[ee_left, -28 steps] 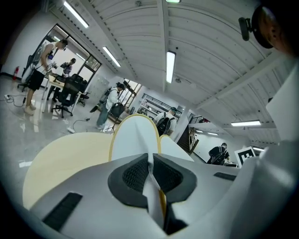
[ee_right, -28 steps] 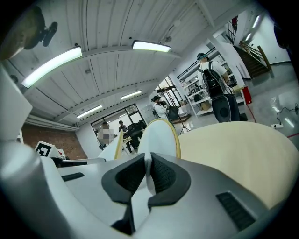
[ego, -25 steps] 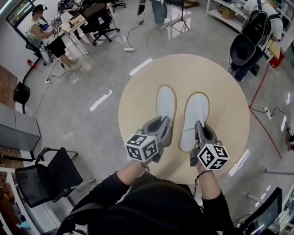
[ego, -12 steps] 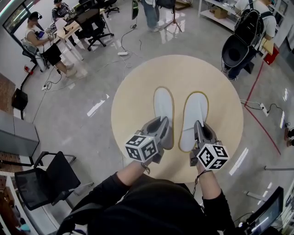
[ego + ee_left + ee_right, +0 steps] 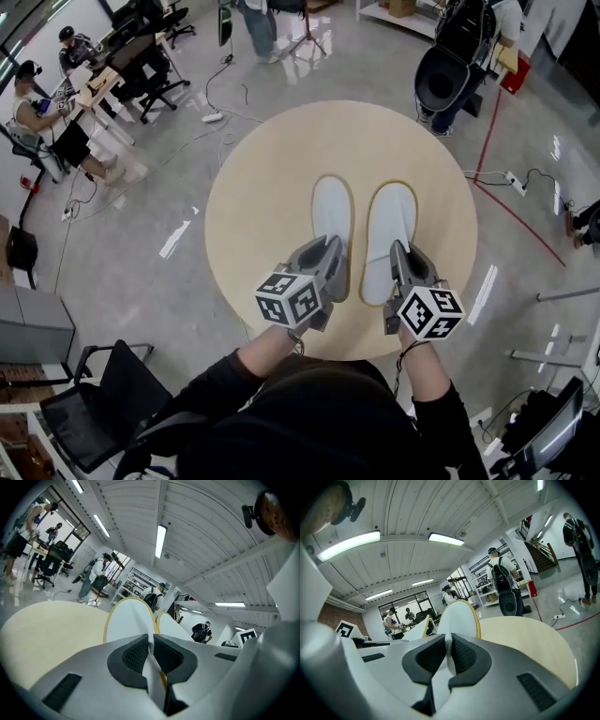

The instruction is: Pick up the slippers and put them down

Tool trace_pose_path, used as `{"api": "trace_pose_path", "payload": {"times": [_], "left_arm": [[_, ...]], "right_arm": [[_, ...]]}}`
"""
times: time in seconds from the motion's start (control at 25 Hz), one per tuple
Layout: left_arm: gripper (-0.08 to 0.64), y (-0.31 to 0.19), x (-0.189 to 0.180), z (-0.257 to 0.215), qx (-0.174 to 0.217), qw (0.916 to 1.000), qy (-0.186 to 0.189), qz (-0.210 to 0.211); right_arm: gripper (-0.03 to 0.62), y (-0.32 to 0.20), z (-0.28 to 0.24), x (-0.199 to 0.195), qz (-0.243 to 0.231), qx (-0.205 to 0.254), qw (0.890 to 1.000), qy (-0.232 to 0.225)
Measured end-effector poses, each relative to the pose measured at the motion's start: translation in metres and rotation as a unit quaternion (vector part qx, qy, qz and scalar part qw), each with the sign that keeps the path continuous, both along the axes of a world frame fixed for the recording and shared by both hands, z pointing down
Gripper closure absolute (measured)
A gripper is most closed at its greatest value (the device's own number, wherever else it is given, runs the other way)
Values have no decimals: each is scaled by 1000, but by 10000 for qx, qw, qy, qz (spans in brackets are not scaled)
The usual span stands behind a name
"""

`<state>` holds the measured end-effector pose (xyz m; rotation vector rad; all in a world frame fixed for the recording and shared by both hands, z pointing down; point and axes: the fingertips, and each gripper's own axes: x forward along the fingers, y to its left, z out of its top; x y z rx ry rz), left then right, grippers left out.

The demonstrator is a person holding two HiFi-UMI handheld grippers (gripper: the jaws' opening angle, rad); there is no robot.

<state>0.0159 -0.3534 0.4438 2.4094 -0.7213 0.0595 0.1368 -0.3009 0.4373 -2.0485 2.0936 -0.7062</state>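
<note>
- Left gripper (image 5: 332,253): jaws pressed together on the heel edge of the left slipper (image 5: 332,208). In the left gripper view, the gripper (image 5: 151,643) has the thin white heel clamped between both dark pads.
- Right gripper (image 5: 401,255): jaws likewise pinching the heel edge of the right slipper (image 5: 391,232). This is confirmed in the right gripper view (image 5: 447,654).
- Both slippers are white with a yellow rim. They sit side by side at the centre of the frame, toes toward the top, over the middle of the round table (image 5: 258,183).
- Whether the slippers rest on the tabletop or hang just above it cannot be determined.
- A black chair (image 5: 94,412) stands on the floor at lower left, well apart from the table.
</note>
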Motion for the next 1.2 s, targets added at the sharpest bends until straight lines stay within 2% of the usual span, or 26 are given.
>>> {"api": "trace_pose_path", "payload": {"times": [0.12, 0.32, 0.48, 0.6, 0.88, 1.08, 1.2], "left_arm": [[520, 13, 22, -6, 21, 9987, 95, 501], [520, 44, 74, -3, -84, 9915, 273, 1267], [520, 76, 104, 6, -161, 9849, 235, 1709], [520, 93, 122, 7, -128, 9814, 157, 1908], [520, 146, 197, 8, 69, 9819, 4, 1893], [520, 195, 266, 16, 47, 9904, -147, 1377], [520, 213, 285, 20, -6, 9943, -225, 1044]], "right_arm": [[558, 22, -8, 15, 468, -16, 9988, 144], [558, 76, -3, 56, 1276, -147, 9915, 210], [558, 115, 7, 84, 1769, -254, 9838, 158], [558, 133, 8, 98, 1933, -209, 9809, 42], [558, 185, 20, 165, 1904, -107, 9816, -117], [558, 230, 21, 245, 1465, -117, 9891, -73], [558, 245, 21, 278, 1231, -154, 9923, -14]]}}
